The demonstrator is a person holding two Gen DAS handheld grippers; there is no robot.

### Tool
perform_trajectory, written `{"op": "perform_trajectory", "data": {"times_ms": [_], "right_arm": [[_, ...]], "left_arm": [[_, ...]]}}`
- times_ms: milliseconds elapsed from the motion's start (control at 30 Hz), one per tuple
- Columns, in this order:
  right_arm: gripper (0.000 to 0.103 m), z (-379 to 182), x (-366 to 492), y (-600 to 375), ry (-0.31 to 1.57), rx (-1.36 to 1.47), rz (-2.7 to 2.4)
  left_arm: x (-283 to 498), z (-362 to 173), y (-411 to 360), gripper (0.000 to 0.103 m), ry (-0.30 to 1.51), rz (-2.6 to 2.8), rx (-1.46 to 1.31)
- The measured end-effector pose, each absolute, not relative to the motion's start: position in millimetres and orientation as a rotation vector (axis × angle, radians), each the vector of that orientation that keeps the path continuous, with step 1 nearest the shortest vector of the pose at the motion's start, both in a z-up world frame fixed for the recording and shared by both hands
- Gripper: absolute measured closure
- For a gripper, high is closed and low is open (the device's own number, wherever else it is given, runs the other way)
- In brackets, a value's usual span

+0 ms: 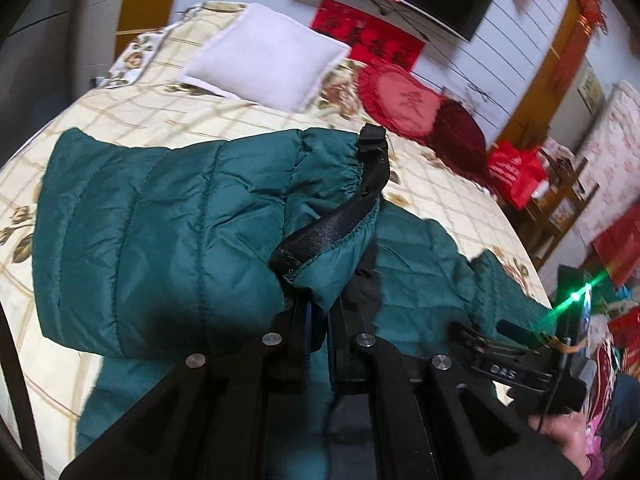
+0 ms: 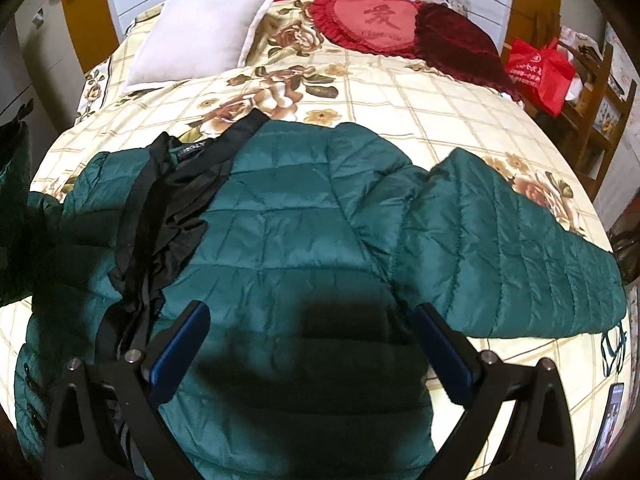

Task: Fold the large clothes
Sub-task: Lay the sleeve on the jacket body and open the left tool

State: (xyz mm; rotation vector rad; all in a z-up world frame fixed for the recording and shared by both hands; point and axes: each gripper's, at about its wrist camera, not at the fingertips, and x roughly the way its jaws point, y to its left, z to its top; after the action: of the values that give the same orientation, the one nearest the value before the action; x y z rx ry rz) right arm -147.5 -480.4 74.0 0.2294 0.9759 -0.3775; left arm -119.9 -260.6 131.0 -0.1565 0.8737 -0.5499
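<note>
A dark green quilted puffer jacket (image 2: 288, 232) with black lining (image 2: 172, 208) lies spread on the bed. Its right sleeve (image 2: 516, 248) stretches toward the bed's right edge. My left gripper (image 1: 318, 312) is shut on the cuff end of the other sleeve (image 1: 168, 236) and holds it lifted above the bed. That raised sleeve shows at the left edge of the right wrist view (image 2: 16, 208). My right gripper (image 2: 312, 344) is open and empty, hovering just over the jacket's lower body. It also shows in the left wrist view (image 1: 520, 360).
The bed (image 2: 400, 112) has a cream floral checked cover. A white pillow (image 2: 200, 36), a red heart cushion (image 2: 372, 20) and a dark red cushion (image 2: 460, 40) lie at its head. A red bag (image 2: 540, 72) sits on a wooden chair at right. A phone (image 2: 612, 412) lies near the bed's right edge.
</note>
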Motion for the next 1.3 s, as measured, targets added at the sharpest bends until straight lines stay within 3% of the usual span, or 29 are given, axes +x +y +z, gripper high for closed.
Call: {"op": "perform_trajectory", "data": {"times_ms": [567,1300], "right_arm": [[0.001,58,-155,-509,0.991,0.283,-0.413],[0.001,51,-154,-511,1.006,0.286,-0.407]], "left_arm": [[-138,105,-346,0.103,0.980,-0.730,-0.114],[-129,73,-360,0.103,1.031,-0.772,-0.122]]}}
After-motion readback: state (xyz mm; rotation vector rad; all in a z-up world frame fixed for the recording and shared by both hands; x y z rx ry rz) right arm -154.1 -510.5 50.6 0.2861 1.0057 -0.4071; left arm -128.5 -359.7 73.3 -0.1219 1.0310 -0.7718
